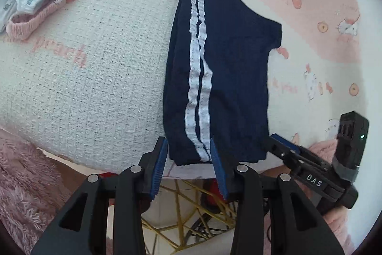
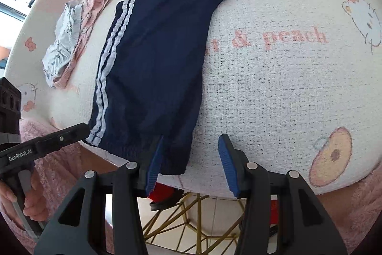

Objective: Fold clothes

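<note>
Navy shorts (image 1: 219, 78) lie flat on the blanket (image 1: 95, 78) (white stripes up); left gripper (image 1: 188, 147) and right gripper (image 2: 191, 147) both released, straddling the near hem.

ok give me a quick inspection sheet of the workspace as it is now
surface: round table under a white waffle cloth printed with pink cartoon cats and peaches
job's things: navy shorts with two white side stripes, lying flat, near end at the table edge
clutter: small heap of pink and pale printed garments beyond the shorts
grippers: left gripper open, fingers astride the striped corner; right gripper open, one finger over the other near corner
cables: nothing seen
surroundings: gold wire table frame over pale floor, something red below, fluffy pink sleeves
</note>
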Demonstrator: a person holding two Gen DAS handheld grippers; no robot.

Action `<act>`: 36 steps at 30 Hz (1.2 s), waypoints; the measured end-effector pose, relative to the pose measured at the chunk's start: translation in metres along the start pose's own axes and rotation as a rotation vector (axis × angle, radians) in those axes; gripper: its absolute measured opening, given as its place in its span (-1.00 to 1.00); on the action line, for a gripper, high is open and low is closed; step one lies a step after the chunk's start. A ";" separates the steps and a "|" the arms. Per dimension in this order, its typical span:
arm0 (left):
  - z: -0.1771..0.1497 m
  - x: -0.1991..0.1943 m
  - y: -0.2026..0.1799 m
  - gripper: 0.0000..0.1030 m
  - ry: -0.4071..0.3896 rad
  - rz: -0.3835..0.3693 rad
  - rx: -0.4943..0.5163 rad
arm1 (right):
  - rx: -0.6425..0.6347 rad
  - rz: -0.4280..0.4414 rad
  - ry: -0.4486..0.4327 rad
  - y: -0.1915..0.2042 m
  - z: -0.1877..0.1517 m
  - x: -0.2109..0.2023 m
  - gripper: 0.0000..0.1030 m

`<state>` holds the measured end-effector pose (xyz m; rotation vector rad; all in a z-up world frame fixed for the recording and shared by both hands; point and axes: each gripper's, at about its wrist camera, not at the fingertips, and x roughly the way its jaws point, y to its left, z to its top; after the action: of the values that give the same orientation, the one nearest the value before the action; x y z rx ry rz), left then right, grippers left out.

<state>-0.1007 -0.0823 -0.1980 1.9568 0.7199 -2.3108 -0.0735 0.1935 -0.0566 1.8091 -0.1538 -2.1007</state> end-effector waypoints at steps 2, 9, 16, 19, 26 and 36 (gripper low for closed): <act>0.000 0.006 -0.005 -0.23 0.008 0.059 0.028 | -0.027 -0.030 0.003 0.004 0.002 0.003 -0.07; -0.001 0.014 -0.016 -0.17 0.005 0.142 0.086 | -0.088 -0.075 -0.005 0.013 0.000 0.002 -0.15; -0.003 0.003 -0.028 -0.35 -0.079 0.211 0.131 | -0.044 0.016 0.029 0.011 0.000 -0.001 -0.25; -0.003 -0.006 -0.032 -0.35 -0.130 0.243 0.148 | -0.058 -0.007 0.023 0.018 0.004 0.000 -0.25; -0.008 -0.006 -0.019 -0.35 -0.079 0.067 0.045 | -0.059 -0.012 0.013 0.012 0.000 0.001 -0.22; -0.018 0.029 -0.040 -0.13 -0.010 0.085 0.033 | -0.087 -0.005 0.013 0.021 0.001 0.013 -0.37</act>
<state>-0.1026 -0.0326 -0.2139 1.9474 0.5887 -2.2961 -0.0722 0.1697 -0.0622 1.7735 -0.0538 -2.0654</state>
